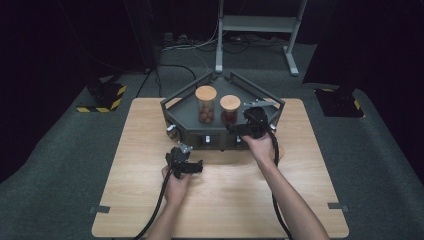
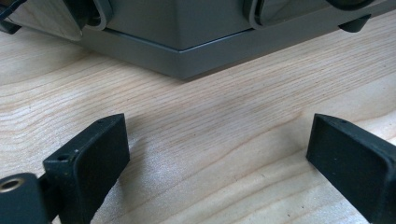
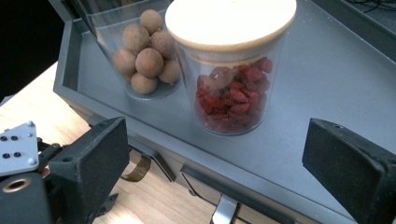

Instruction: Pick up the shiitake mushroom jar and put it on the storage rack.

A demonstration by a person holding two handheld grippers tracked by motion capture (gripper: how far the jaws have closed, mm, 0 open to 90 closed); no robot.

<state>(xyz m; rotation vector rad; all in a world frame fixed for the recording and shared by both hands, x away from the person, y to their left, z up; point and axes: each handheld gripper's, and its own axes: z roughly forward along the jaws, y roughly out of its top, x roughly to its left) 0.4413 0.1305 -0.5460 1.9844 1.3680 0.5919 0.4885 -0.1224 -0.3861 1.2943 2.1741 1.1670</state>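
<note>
The work looks to be at its start: the right gripper is lined up on the jar of red berries, and nothing has been lifted yet. That jar stands upright on the top of the grey tray, on the right-hand side of the jar of brown balls, the two just beside each other and, as far as the right gripper view shows, not touching. Both cork lids are on.

The right gripper is held at the tray's near edge with its jaws spread wide and bare; the berry jar sits beyond them, centred in the gap but not yet between the pads. What is left is everything that counts: closing in around the jar, gripping it, and moving it or dealing with its lid.

The left gripper rests low over the wooden table, just in front of the tray, its jaws wide apart with only bare wood between them.

The berry jar is clear glass, straight-walled, roughly half full of small wrinkled red fruit, probably dried berries, though the blur makes that uncertain. Its pale cork lid is flat and wider than the glass.
</note>
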